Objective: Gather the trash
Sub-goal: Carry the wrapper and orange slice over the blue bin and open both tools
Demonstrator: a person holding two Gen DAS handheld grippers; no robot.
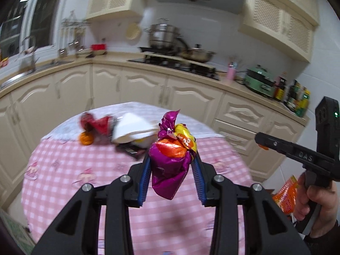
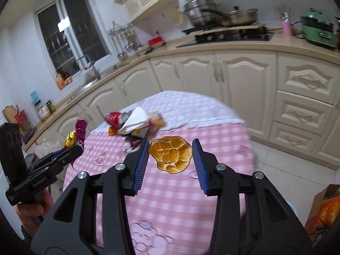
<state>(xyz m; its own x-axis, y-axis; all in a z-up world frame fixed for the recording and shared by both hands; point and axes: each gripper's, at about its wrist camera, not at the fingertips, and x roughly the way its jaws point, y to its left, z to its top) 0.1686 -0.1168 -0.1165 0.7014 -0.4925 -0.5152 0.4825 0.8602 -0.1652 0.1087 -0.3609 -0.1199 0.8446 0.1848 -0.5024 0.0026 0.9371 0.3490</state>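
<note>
- My left gripper is clamped on a crumpled wad of wrappers, purple foil with orange and yellow pieces bunched into it; both blue pads press its sides and the wad hangs clear above the table.
- My right gripper is pinching an orange peel, a flattened piece with its pithy inner side facing the camera; the edges sit against the two pads and it too is lifted off the table.
- The table, round under a pink checked cloth, is my landmark: both grippers hover over its near half, pointing down toward it.
- From the right wrist view, the left gripper shows off the table's left edge, wrapper wad sticking up from its tips, my hand under the handle.
- From the left wrist view, the right gripper shows off the table's right edge, my other hand on its grip.
- On the table's far side lies the remaining trash pile: a red wrapper, a white folded napkin, a small orange piece and some dark packets, all touching or overlapping, blurred.
- Beyond the table runs the cream cabinet counter, with steel pots on the stove straight behind it.
- An orange carton stands on the floor to the table's right.
</note>
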